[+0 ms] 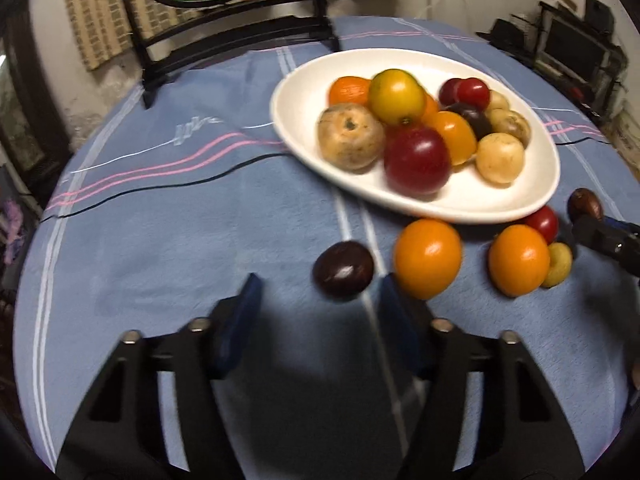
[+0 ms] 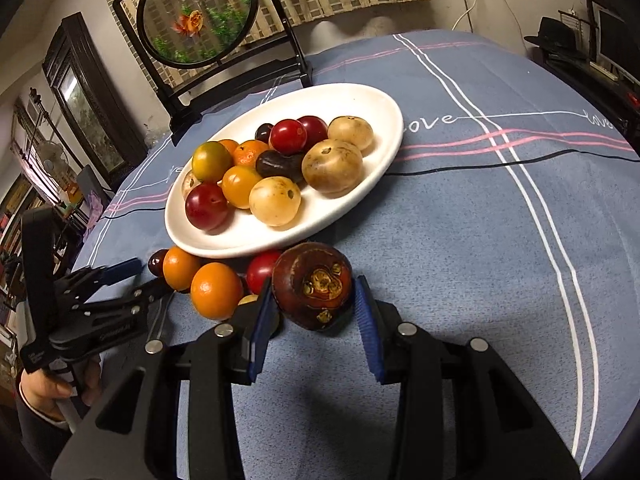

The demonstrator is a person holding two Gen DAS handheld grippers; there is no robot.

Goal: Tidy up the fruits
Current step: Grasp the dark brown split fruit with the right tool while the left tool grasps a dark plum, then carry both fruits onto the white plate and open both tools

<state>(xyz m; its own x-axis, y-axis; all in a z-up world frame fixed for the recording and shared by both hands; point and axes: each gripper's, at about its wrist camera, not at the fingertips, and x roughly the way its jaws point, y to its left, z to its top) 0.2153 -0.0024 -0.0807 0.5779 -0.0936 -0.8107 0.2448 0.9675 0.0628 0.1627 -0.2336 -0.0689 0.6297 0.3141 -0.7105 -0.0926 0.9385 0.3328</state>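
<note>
Right wrist view: our right hand-held gripper (image 2: 314, 300) brackets a dark brown round fruit (image 2: 312, 285), blue pads just beside it; our left hand-held gripper (image 1: 316, 294) gapes wide near a dark purple plum (image 1: 343, 269).

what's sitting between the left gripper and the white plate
In the left wrist view, a dark plum and an orange lie on the cloth between the open left gripper and the plate.
</note>
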